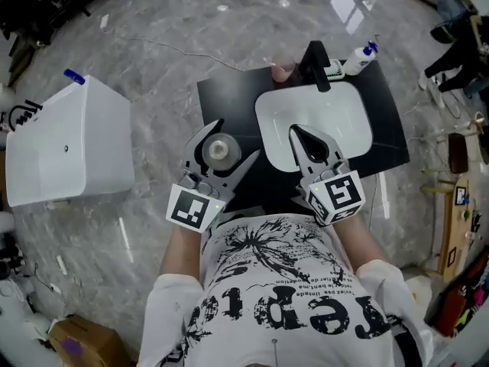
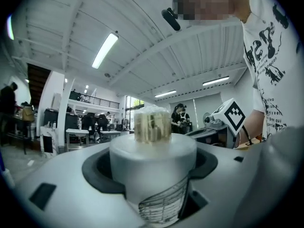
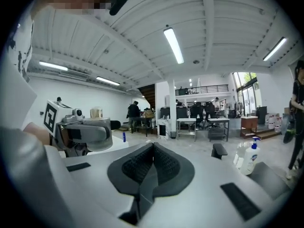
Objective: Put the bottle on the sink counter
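A white bottle (image 1: pixel 219 151) with a pale ribbed cap stands upright between the jaws of my left gripper (image 1: pixel 234 139), which is shut on it. It hangs over the left part of the black sink counter (image 1: pixel 229 98). In the left gripper view the bottle (image 2: pixel 153 163) fills the middle, its cap (image 2: pixel 152 125) on top. My right gripper (image 1: pixel 296 132) is shut and holds nothing; it is over the near edge of the white basin (image 1: pixel 340 121). Its dark pads (image 3: pixel 164 165) are pressed together in the right gripper view, where the left gripper and bottle (image 3: pixel 96 112) show at the left.
A black faucet (image 1: pixel 315 64) stands behind the basin, with a pink cup (image 1: pixel 283 71) to its left and a white pump bottle (image 1: pixel 357 58) to its right. A white box (image 1: pixel 69 140) sits on the marble floor at the left. Other people and tables are far off.
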A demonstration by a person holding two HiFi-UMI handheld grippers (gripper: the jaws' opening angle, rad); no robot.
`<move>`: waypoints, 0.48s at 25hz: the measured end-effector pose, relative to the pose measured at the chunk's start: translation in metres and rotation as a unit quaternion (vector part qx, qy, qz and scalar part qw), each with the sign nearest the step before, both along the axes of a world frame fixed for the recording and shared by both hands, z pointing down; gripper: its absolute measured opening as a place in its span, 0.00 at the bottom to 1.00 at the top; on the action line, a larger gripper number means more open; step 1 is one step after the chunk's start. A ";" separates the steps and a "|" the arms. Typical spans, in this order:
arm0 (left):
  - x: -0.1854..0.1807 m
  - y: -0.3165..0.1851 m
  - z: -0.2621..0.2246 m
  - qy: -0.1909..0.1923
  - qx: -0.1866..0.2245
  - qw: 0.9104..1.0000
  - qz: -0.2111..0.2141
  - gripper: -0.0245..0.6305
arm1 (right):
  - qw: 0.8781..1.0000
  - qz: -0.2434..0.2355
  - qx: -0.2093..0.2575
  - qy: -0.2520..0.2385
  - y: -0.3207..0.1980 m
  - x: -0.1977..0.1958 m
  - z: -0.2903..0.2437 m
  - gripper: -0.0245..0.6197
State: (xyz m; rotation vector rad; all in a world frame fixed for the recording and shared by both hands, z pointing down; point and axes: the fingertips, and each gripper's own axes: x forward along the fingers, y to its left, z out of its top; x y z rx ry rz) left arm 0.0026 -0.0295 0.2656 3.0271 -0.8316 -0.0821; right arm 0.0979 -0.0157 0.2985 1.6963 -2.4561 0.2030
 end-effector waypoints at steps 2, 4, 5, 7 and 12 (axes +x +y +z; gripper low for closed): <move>0.012 -0.025 0.012 -0.009 -0.010 0.999 -0.030 0.57 | 0.999 -0.031 -0.009 -0.001 -0.027 0.011 0.007 0.06; 0.024 -0.048 0.030 -0.022 -0.020 0.998 -0.054 0.57 | 0.998 -0.059 -0.016 0.000 -0.051 0.020 0.018 0.06; 0.029 -0.059 0.038 -0.024 -0.023 0.997 -0.068 0.57 | 0.997 -0.071 -0.020 0.000 -0.063 0.024 0.024 0.06; 0.037 -0.081 0.057 -0.031 -0.035 0.995 -0.093 0.57 | 0.995 -0.092 -0.026 0.000 -0.085 0.029 0.038 0.06; 0.040 -0.134 0.123 -0.080 -0.085 0.983 -0.142 0.57 | 0.991 -0.127 -0.038 0.005 -0.137 0.032 0.079 0.06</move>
